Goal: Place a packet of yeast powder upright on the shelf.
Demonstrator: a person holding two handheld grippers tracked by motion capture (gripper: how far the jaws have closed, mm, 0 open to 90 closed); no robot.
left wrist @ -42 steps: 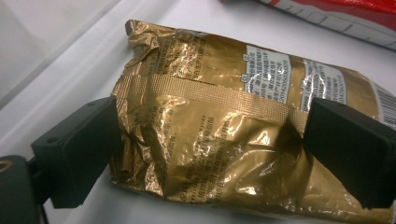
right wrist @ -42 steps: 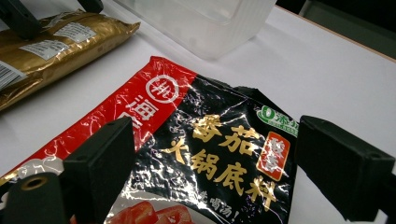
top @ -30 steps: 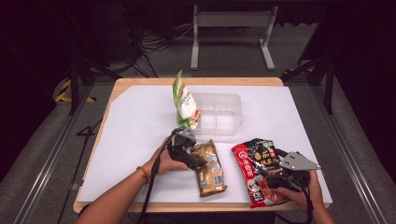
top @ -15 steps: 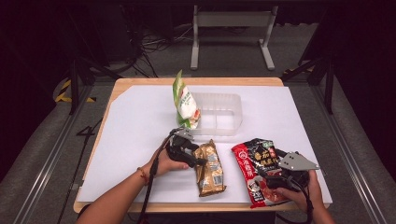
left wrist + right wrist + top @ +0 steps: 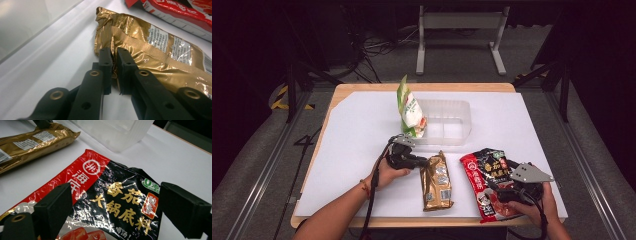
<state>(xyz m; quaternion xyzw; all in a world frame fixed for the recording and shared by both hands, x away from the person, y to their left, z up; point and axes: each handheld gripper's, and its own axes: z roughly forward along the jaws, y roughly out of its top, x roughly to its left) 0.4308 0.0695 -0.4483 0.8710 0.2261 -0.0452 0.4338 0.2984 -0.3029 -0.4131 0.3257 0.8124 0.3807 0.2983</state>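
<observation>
Left gripper: fingers have just been closing and now pinch the crimped end seal of the gold packet, which lies flat on the bench, just in front of the clear plastic bin. A green pouch stands upright against the bin's left wall.

Right gripper: fingers wide apart, poised over the red-and-black sauce pouch, nothing between the pads; pouch flat on the bench near the front right edge.

Risks, judged:
- Left grip takes only a thin strip of foil; the seal could slip out or tear on lifting, since the packet's weight hangs far from the pinch.
- Swinging the packet toward the bin could knock the green pouch over.
</observation>
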